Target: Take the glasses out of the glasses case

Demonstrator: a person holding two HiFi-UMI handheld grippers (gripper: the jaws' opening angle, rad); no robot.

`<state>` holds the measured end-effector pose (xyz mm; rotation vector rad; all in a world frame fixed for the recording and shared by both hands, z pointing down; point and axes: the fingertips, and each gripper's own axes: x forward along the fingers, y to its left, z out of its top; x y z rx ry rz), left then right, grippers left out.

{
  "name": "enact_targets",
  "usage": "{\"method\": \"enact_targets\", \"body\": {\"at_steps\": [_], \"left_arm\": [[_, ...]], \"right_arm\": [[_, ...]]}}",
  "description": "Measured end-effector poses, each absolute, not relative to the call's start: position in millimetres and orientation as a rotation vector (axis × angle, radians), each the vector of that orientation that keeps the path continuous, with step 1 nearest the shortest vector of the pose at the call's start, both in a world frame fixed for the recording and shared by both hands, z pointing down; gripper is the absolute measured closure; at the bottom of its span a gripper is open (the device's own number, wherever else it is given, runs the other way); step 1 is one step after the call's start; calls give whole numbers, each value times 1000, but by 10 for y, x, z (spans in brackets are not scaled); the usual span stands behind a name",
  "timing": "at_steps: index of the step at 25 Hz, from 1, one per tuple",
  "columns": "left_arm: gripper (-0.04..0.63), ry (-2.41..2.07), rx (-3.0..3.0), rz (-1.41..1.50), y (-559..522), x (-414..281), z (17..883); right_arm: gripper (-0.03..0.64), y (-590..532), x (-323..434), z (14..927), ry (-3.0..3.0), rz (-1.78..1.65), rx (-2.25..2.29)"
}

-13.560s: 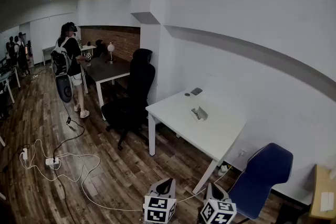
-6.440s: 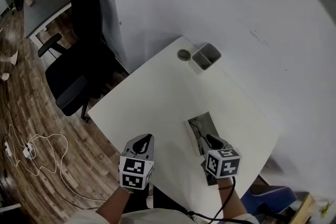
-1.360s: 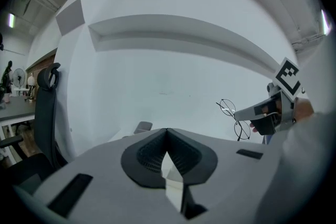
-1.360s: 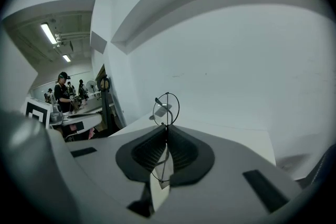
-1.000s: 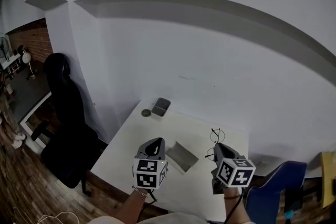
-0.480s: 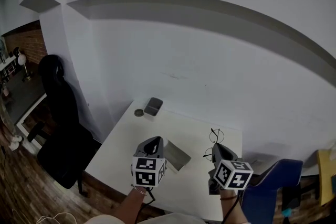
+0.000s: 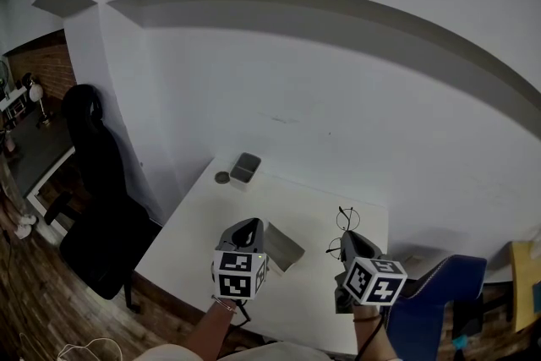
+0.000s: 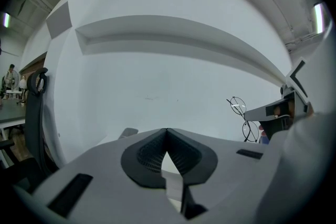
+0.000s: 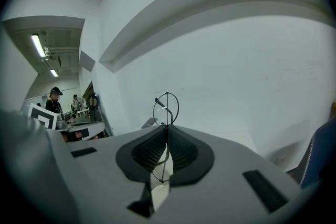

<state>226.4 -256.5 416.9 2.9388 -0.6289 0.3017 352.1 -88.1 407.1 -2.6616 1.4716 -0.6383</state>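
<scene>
The thin round-lensed wire glasses [image 7: 345, 221] stick up from my right gripper [image 7: 347, 238], which is shut on their frame and holds them above the white table [image 7: 296, 194]. In the right gripper view one lens [image 9: 167, 107] rises above the right gripper [image 9: 166, 128], the other sits between the pads. The open grey glasses case [image 7: 283, 248] lies on the table between both grippers. My left gripper [image 7: 247, 225] hovers just left of the case. Its jaws [image 8: 167, 132] are shut with nothing seen between them, and the glasses [image 8: 240, 106] show at the right of its view.
A grey pen holder [image 7: 245, 167] and a small round object [image 7: 222, 177] stand at the table's far left corner. A black office chair [image 7: 97, 182] is left of the table, a blue chair [image 7: 435, 296] at its right. A white wall runs close behind.
The glasses, in the case 6.4 s ago, are now out of it in my right gripper. Over the last second both grippers have barely moved.
</scene>
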Motion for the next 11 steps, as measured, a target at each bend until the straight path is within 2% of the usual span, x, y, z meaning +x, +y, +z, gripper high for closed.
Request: {"method": "enact_targets", "body": {"at_steps": [11], "left_arm": [[589, -631, 2945, 311, -2571, 2290, 4191]], "right_arm": [[577, -878, 3552, 4085, 1464, -641, -2652]]}}
